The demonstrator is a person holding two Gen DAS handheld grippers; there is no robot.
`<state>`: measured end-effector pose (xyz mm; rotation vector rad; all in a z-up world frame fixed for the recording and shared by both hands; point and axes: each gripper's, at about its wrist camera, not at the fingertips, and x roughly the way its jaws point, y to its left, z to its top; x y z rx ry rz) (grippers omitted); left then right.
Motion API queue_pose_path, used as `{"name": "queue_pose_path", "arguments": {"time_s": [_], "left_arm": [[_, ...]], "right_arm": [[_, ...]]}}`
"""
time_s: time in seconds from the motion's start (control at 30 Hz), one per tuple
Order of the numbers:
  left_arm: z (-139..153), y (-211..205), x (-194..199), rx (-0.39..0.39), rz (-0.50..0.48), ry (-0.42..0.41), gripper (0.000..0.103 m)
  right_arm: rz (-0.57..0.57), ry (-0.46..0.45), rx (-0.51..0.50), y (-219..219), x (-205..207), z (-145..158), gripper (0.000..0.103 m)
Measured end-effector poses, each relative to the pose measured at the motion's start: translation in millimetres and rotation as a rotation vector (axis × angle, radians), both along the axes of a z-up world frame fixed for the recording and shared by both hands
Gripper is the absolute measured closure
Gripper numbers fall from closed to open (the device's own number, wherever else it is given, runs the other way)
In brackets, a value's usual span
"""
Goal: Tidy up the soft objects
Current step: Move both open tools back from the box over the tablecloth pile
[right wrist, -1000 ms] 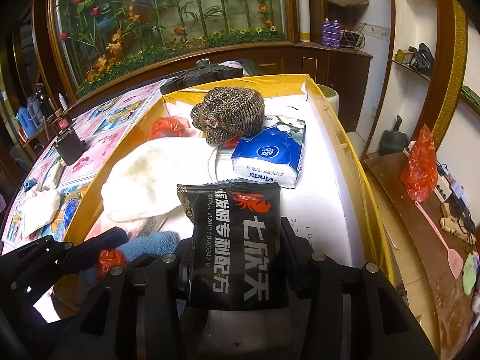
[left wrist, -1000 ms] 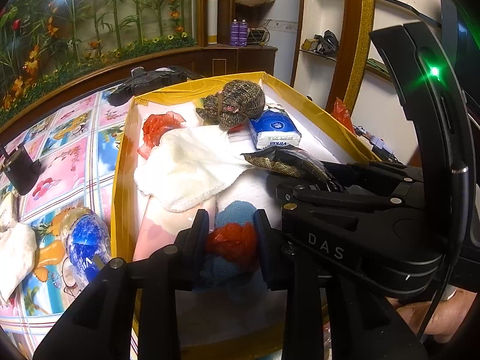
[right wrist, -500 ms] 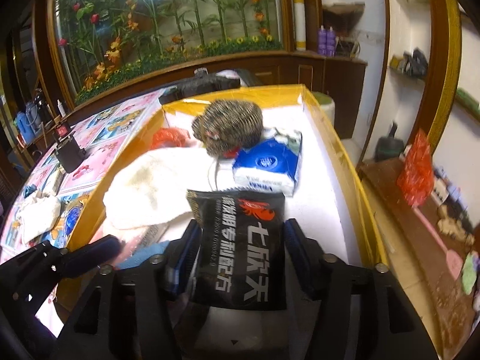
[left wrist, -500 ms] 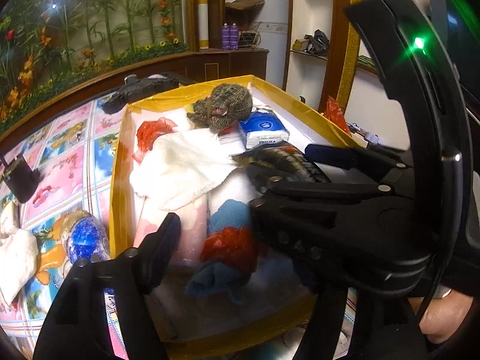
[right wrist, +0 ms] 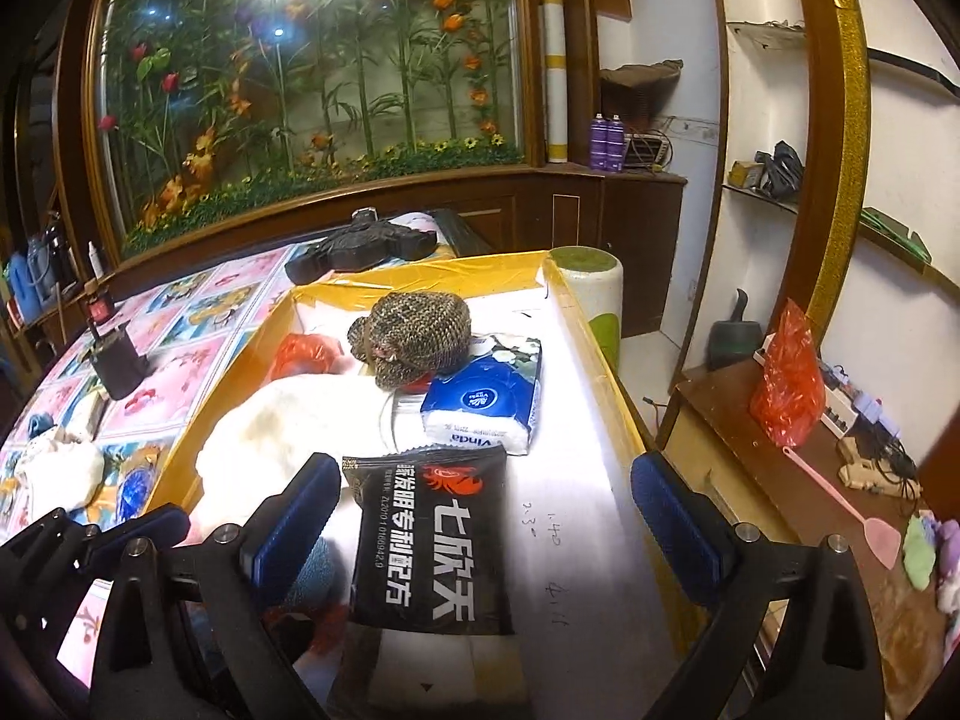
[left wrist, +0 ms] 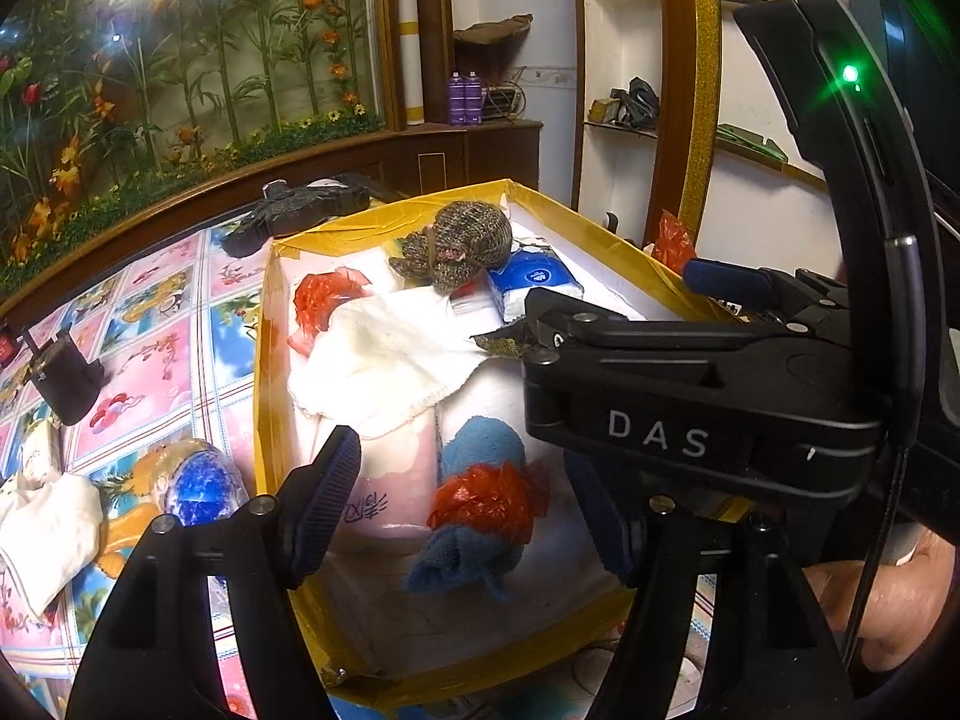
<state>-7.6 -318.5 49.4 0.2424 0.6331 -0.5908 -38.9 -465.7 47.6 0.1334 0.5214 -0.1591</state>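
Note:
A yellow-rimmed box (left wrist: 264, 360) holds soft things: a white towel (left wrist: 378, 354), a knitted brown hat (left wrist: 468, 243), a blue tissue pack (left wrist: 534, 285), a red plastic bag (left wrist: 321, 297) and a blue cloth with a red bag on it (left wrist: 480, 504). My left gripper (left wrist: 462, 510) is open above the blue cloth, which lies free between the jaws. My right gripper (right wrist: 486, 516) is open. A black snack packet (right wrist: 432, 540) lies in the box (right wrist: 606, 372) between its jaws, not touched. The hat (right wrist: 420, 330), tissue pack (right wrist: 486, 396) and towel (right wrist: 288, 426) lie beyond.
Left of the box on the patterned tablecloth (left wrist: 156, 354) lie a white cloth (left wrist: 42, 528), a clear pouch of blue beads (left wrist: 195, 483) and a small black holder (left wrist: 63, 372). A black object (right wrist: 360, 246) lies behind the box. A wooden side table with a red bag (right wrist: 786, 384) stands right.
Both grippers have opened. The left let go of the red bag and blue cloth, the right let go of the black packet. Both drew back and up a little.

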Motion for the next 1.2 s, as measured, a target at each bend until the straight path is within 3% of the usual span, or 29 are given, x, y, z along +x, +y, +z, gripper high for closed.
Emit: {"name": "queue_pose_path", "arguments": {"time_s": [0.5,0.7,1.2], "left_arm": [[15,15,-5,-0.04,0.03,-0.065,0.034],[17,19,-1,-0.079,0.014,-0.025,0.034],[24,20,-10,-0.082,0.014,-0.072,0.034]], "right_arm": [[-0.009,-0.009,0.0,-2,-2,1,0.004],[-0.007,-0.018,0.015,-6,-4,2,0.004],[-0.041,-0.043,0.053,-13,-11,3,0.001]]}}
